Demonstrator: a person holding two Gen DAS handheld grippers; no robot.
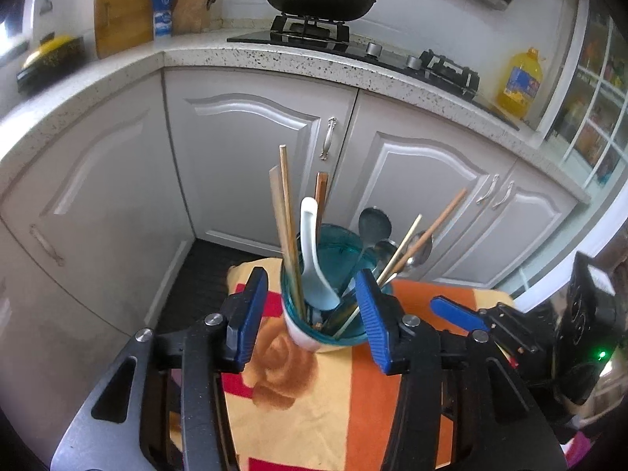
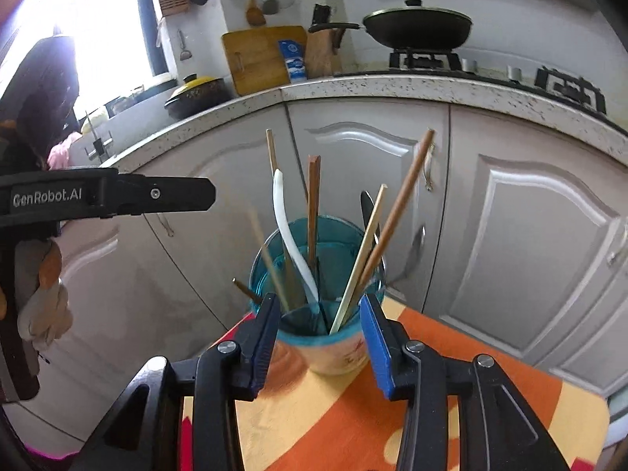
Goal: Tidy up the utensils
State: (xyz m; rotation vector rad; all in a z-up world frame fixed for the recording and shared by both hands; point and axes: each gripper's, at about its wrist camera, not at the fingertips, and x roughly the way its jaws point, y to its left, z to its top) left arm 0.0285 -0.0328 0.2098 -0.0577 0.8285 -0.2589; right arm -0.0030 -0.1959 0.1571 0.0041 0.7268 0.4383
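1. The utensil cup [image 1: 314, 325], teal inside and white outside, is taken as the landmark. It stands on a small table covered with an orange and yellow flowered cloth [image 1: 314, 400], in front of grey kitchen cabinets.
2. The task's things are all found inside the cup: several wooden chopsticks [image 1: 288, 227] standing at its left side, a white ceramic spoon [image 1: 314, 259] beside them, metal spoons [image 1: 375, 223] at its far right, and two more chopsticks [image 2: 408, 212] leaning out to the right.
3. The left gripper [image 1: 314, 314] is seen with its jaws parted, one blue pad on each side of the cup; nothing is clasped, and a gap shows at the left pad.
4. The right gripper [image 2: 322, 337] is likewise held apart around the cup's near wall, with no utensil between the pads; whether the pads brush the cup cannot be told.
5. The step in hand is judged to be the choosing and pulling of one utensil for sorting.
6. It would be done well if the cup were steadied by one gripper low on its wall, since it is tall and top-heavy.
7. A single stick should be pinched above the rim, where it stands clear of its neighbours, and drawn out along its own lean, so that the others are not levered out.
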